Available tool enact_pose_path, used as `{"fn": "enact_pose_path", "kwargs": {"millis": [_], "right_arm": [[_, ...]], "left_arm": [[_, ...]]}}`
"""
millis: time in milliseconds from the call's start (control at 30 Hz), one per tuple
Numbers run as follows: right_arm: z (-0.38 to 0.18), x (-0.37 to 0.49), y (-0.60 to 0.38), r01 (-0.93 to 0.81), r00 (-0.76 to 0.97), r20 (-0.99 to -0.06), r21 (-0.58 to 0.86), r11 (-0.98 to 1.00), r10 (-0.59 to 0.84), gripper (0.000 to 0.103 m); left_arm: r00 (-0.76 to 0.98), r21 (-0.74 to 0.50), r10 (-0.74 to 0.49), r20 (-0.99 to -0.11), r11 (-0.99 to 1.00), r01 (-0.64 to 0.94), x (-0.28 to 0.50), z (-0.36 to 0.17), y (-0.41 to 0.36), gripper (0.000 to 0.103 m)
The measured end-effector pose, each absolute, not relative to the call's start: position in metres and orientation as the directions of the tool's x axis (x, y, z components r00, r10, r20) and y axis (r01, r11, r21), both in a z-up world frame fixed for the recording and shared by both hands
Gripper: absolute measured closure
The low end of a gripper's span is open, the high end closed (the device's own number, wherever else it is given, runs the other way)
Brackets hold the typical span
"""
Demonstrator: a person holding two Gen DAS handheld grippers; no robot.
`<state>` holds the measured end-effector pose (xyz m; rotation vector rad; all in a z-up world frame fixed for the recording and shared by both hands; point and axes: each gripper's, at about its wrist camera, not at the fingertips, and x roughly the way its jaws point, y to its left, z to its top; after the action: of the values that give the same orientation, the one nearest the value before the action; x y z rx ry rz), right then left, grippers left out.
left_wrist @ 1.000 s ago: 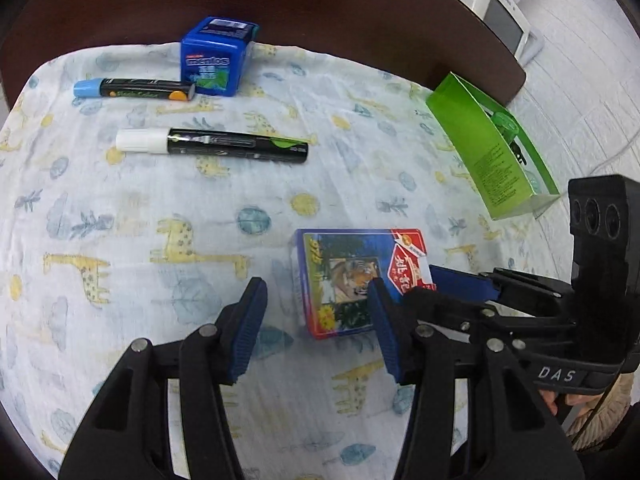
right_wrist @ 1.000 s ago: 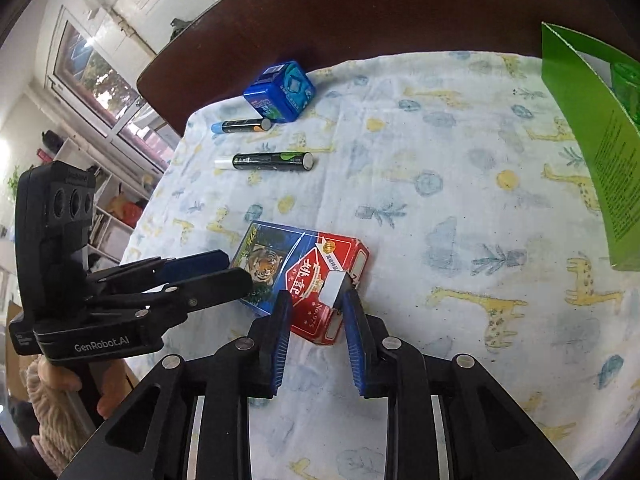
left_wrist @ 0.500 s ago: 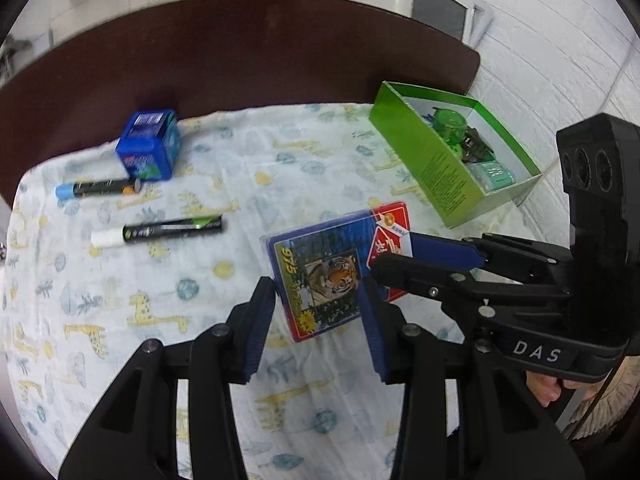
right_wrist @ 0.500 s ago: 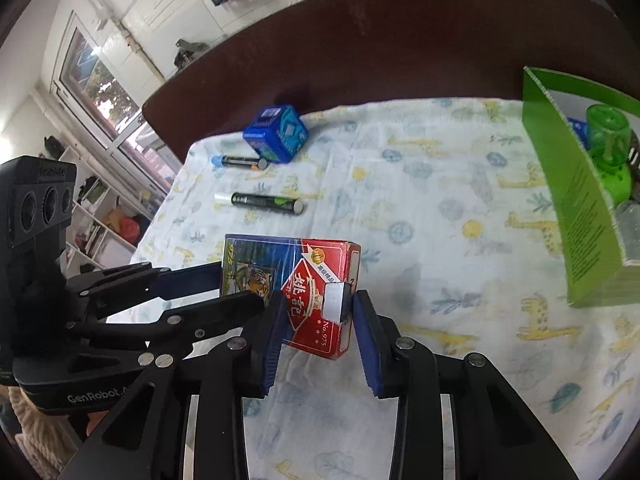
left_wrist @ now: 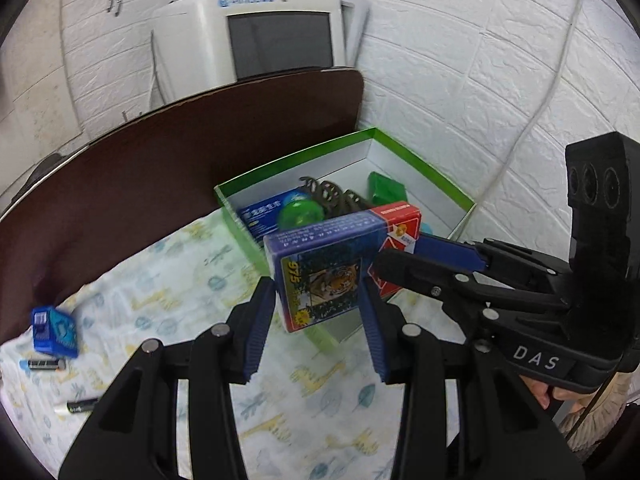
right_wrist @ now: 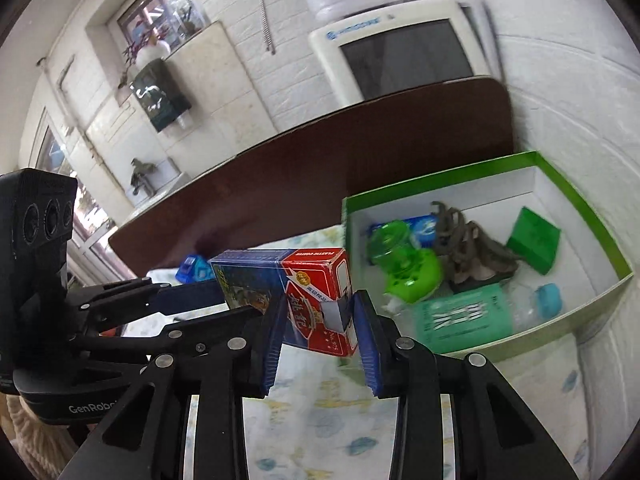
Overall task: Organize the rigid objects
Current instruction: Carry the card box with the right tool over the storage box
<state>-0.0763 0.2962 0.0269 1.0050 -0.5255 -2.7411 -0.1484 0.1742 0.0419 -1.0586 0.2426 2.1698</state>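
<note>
Blue-padded left tongs (left_wrist: pixel 318 322) and right tongs (right_wrist: pixel 318 340) each clamp one end of the card box (left_wrist: pixel 336 266), held in the air just before the green box (left_wrist: pixel 424 170). Judged partly done: several items already lie inside. Beyond the green box's left corner, left view alone shows a mint tin (left_wrist: pixel 54 332) and two markers (left_wrist: pixel 44 365) on the worktop (left_wrist: pixel 140 184); right view shows the box contents (right_wrist: pixel 460 244) better.

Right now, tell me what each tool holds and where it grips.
Both hold the playing-card box, lifted off the cloth: the left tool grips its blue tiger end across the sides, the right tool its red end.
</note>
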Motion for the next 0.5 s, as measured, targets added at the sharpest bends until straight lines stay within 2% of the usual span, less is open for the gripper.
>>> {"fn": "enact_pose_path", "kwargs": {"millis": [233, 367, 500], "right_arm": [[0.021, -0.086, 0.376, -0.087, -0.788, -0.585, 0.414, -0.906, -0.192, 0.066], [0.01, -0.095, 0.408, -0.141, -0.789, -0.591, 0.44, -0.887, -0.168, 0.067], [-0.001, -0.108, 0.422, -0.173, -0.781, -0.607, 0.44, -0.881, -0.149, 0.07]], "left_arm": [[-0.343, -0.125, 0.538, -0.77, -0.654, -0.746, -0.183, 0.036, 0.26, 0.063], [-0.331, -0.09, 0.512, -0.793, -0.635, -0.767, -0.2, 0.029, 0.291, 0.063], [-0.324, -0.086, 0.491, -0.808, -0.644, -0.76, -0.214, 0.019, 0.306, 0.068]]}}
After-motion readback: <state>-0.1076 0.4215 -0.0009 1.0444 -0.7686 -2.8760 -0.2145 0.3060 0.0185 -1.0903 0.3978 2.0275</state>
